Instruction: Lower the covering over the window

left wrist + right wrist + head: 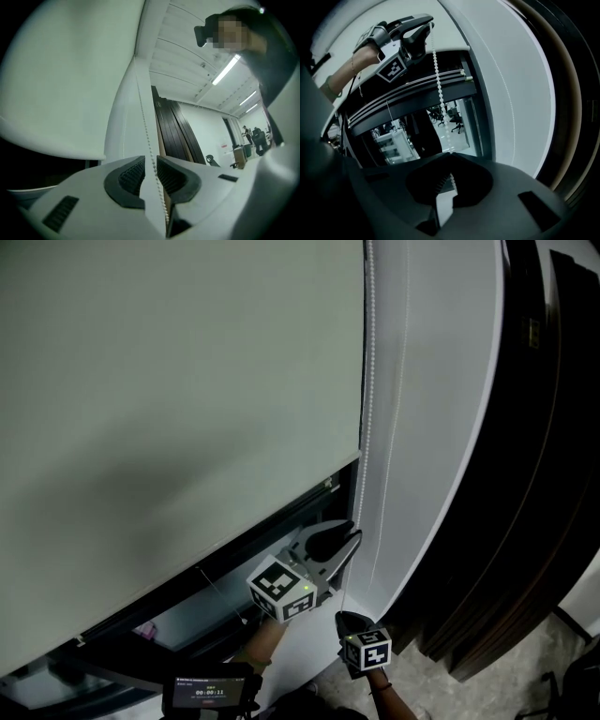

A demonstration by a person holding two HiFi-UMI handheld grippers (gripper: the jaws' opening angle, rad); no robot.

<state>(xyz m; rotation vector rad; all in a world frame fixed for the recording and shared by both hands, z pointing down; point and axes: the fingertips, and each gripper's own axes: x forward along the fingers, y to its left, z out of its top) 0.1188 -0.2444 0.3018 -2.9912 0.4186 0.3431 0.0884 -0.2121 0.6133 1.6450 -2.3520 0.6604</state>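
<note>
My right gripper [353, 619] is clamped on the chain [438, 86] down low. My left gripper [347, 540] sits higher, jaws apart, with the chain running loose between them. The blind [178, 381] has its bottom corner near the left gripper.

Your left gripper [151, 175] has its jaws standing slightly apart. The bead chain [145, 129] runs up through the gap between the ribbed pads [130, 176], and neither pad presses on it. To the left hangs the pale blind [65, 79], with its lower edge just above the left jaw. Beyond the jaws stand dark curtains [173, 133], and strip lights [226, 70] glow on the ceiling at upper right.
</note>
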